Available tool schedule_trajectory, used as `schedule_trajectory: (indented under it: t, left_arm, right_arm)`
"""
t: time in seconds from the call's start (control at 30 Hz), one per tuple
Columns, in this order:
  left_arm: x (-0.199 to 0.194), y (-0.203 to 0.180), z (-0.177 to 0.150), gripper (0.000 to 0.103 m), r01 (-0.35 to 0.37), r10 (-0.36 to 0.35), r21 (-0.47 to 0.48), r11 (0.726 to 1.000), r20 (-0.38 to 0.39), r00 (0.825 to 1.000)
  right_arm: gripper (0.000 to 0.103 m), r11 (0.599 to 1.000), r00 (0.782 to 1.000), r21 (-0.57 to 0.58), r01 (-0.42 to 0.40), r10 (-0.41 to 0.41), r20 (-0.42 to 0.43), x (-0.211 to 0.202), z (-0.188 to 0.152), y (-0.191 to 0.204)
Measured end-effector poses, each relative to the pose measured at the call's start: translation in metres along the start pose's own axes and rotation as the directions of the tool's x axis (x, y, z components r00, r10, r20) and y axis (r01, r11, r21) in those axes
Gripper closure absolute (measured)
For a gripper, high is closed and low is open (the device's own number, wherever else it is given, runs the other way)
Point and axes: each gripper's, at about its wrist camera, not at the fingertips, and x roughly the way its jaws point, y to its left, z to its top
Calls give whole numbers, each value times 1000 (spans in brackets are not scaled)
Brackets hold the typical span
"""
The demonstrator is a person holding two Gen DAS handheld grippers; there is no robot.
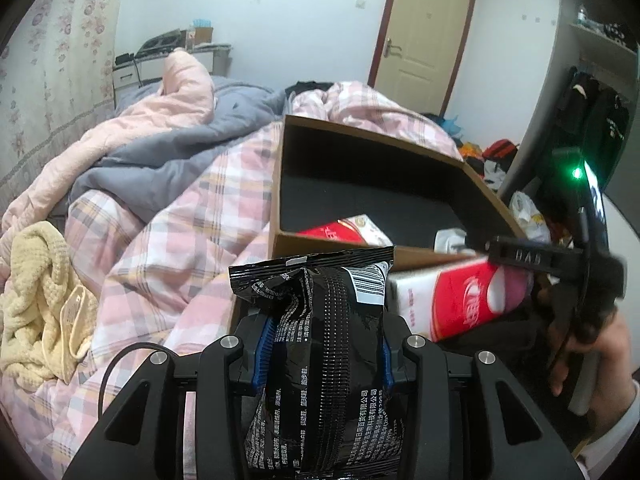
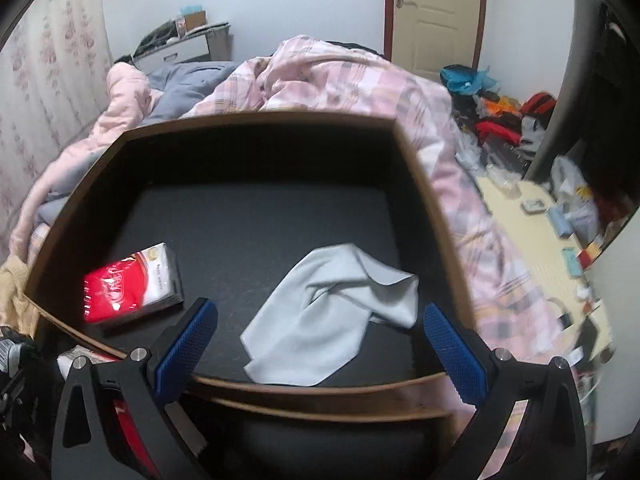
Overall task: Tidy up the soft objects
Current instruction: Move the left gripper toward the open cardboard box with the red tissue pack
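Observation:
My left gripper (image 1: pixel 325 346) is shut on a black crinkly packet (image 1: pixel 320 320) with white print, which stands up between the blue pads (image 1: pixel 266 354). Just ahead lies a cardboard box (image 1: pixel 332 246) with a black inside. A second red-and-white tissue pack (image 1: pixel 460 300) lies outside the box's near wall. In the right wrist view my right gripper (image 2: pixel 320 346) is open over the near rim of the box (image 2: pixel 436 208), nothing between its fingers. Inside lie a red-and-white tissue pack (image 2: pixel 128 280) and a pale grey cloth (image 2: pixel 332 312).
The box rests on a bed with a pink plaid quilt (image 1: pixel 168 240) and a grey-and-pink duvet (image 1: pixel 160 152). A yellow knitted cloth (image 1: pixel 36 300) lies at the left. A person's hand (image 1: pixel 592 344) shows at the right. Clothes and clutter cover the floor (image 2: pixel 516 120) beside the bed.

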Motion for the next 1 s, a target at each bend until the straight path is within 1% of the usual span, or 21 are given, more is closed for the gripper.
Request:
schedule_trajectory:
  t: [0.13, 0.33, 0.47, 0.53, 0.7, 0.77, 0.87, 0.93, 1.0]
  left_arm:
    - [-8, 3, 10, 66, 15, -14, -21, 1000, 27, 1000]
    - [-16, -3, 33, 66, 19, -18, -14, 1000, 52, 998]
    - [-12, -11, 53, 66, 38, -38, 0, 999, 36, 999]
    - [-4, -17, 63, 66, 49, -49, 18, 999, 8, 999]
    - [24, -43, 80, 65, 75, -69, 96, 993, -56, 996]
    - [38, -48, 87, 65, 76, -70, 89, 993, -76, 995]
    - [54, -48, 95, 65, 79, -74, 58, 995, -81, 994]
    - [66, -46, 100, 65, 62, -59, 37, 997, -83, 995]
    - [77, -42, 101, 65, 30, -27, 31, 999, -86, 996]
  right_arm:
    - [1, 1000, 999, 23, -6, 7, -32, -3, -6, -4]
    - [1, 1000, 1000, 29, -6, 6, -21, -6, -10, -4]
    - [1, 1000, 1000, 29, -1, 2, -20, -6, -10, -3]
    - [1, 999, 1000, 35, -3, 3, -15, -5, -10, -3]
    - [1, 999, 1000, 39, 3, -3, 14, -7, -15, -3]
    - [1, 999, 999, 39, 7, -8, 33, -9, -19, -3]
    - [1, 999, 999, 46, -3, 1, 38, -9, -23, -5]
    - [1, 999, 999, 52, -9, 7, 36, -9, -22, -7]
    - [1, 999, 999, 49, -9, 7, 38, -9, -22, -5]
